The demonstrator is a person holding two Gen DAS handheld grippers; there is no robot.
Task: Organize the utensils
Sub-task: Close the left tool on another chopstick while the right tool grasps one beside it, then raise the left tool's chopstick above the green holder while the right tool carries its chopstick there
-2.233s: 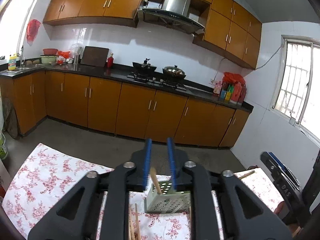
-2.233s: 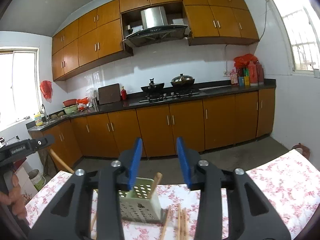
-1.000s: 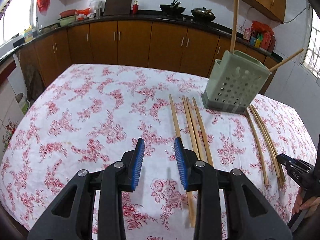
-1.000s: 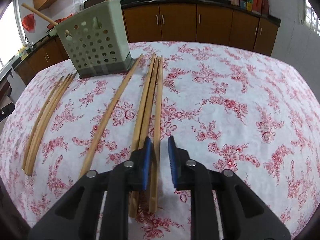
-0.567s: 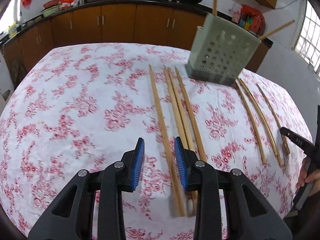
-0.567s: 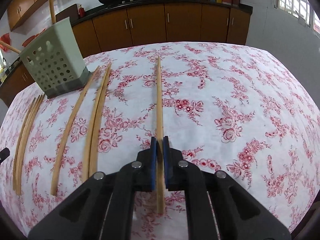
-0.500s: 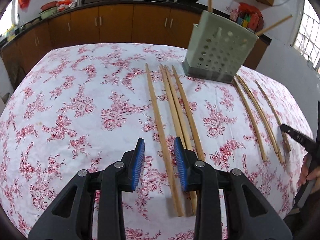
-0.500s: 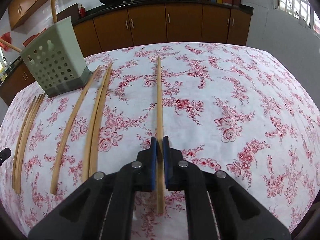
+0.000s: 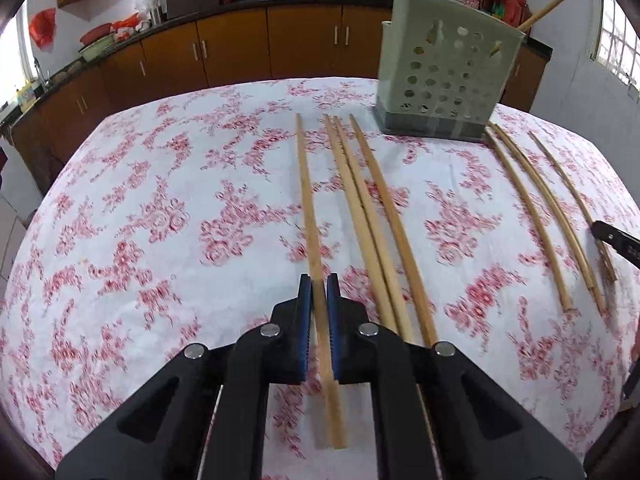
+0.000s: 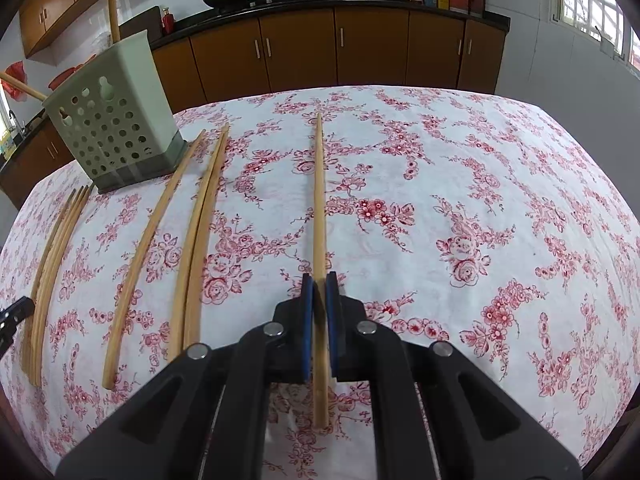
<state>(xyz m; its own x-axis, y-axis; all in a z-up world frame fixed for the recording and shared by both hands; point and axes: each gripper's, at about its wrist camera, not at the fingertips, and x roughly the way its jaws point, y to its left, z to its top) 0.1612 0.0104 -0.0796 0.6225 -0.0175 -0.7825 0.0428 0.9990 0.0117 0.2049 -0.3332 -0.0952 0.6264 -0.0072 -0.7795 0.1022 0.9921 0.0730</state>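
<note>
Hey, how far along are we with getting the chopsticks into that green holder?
Barely started: two chopsticks stand in the holder. In hand: the left gripper, jaws just closed, pinches the leftmost chopstick, and the right gripper is shut on the rightmost chopstick. Left: those two plus about six loose chopsticks on the tablecloth.

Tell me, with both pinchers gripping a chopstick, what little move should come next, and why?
Probably lift both chopsticks off the cloth. The left gripper, whose jaws have just been closing, is shut on one chopstick; the right gripper is shut on another chopstick. Both sticks lie flat on the tablecloth, while the green holder stands upright farther back, so they must rise before going in.
</note>
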